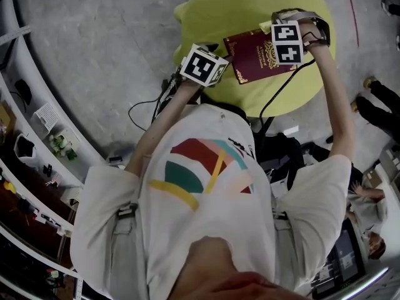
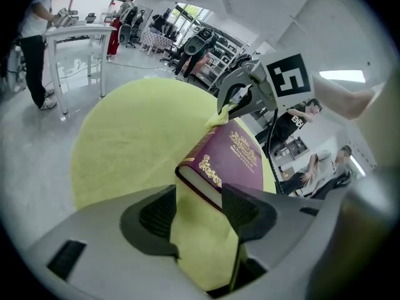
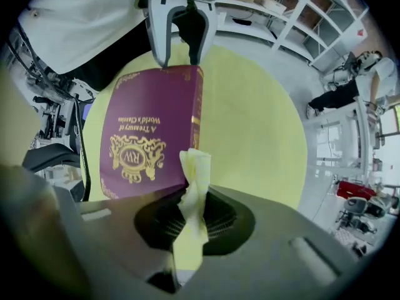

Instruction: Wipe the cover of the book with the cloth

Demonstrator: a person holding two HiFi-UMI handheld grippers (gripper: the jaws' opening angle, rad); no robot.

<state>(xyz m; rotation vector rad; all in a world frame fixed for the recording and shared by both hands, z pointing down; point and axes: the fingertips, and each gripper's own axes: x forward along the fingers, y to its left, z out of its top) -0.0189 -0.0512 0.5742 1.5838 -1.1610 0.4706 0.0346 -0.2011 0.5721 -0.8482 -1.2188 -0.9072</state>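
Observation:
A maroon book with gold ornament lies flat on a round yellow-green table. My left gripper is open, its jaws on either side of the book's near corner without clamping it. In the right gripper view the left gripper stands at the book's far edge. My right gripper is shut on a pale yellow cloth, whose free end touches the book's near edge. In the left gripper view the cloth hangs from the right gripper at the book's far corner.
A black cable runs from the right gripper across the table's edge. Curved shelving lines the left of the room. People stand at the right. A white table stands on the grey floor beyond the round table.

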